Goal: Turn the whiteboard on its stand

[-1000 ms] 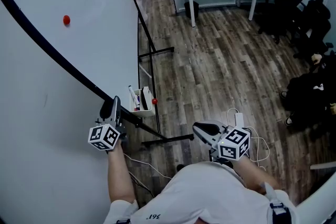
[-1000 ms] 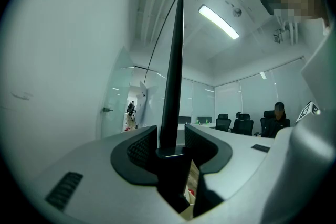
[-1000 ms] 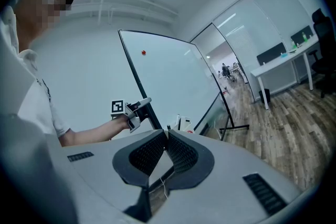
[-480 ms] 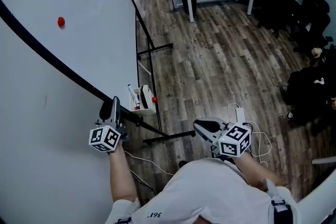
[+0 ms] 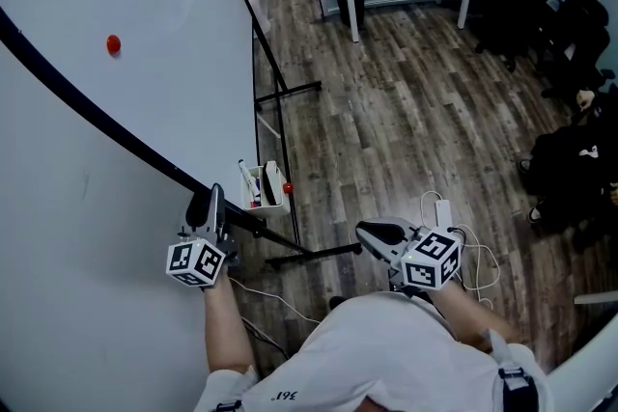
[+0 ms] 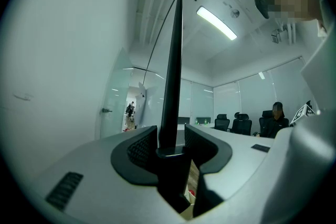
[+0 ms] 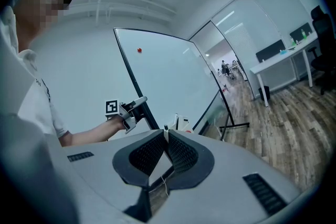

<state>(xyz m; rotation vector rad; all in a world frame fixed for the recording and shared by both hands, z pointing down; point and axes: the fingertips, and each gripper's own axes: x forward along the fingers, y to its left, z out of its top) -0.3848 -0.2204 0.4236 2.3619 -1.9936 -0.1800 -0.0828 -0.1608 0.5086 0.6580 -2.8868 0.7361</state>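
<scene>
While the left claw [image 6: 170,140] seemingly pinches the whiteboard [image 5: 145,34], the right claw [image 7: 166,134] is pressed together.

Open floor [image 5: 406,140] right of the whiteboard [image 5: 164,5]; its stand leg [image 5: 309,254] and a power strip [image 5: 442,211] lie underfoot

Your head cam looks steeply down; left cam hugs whiteboard [image 6: 170,60] edge; right cam catches it at 11 o'clock.
</scene>
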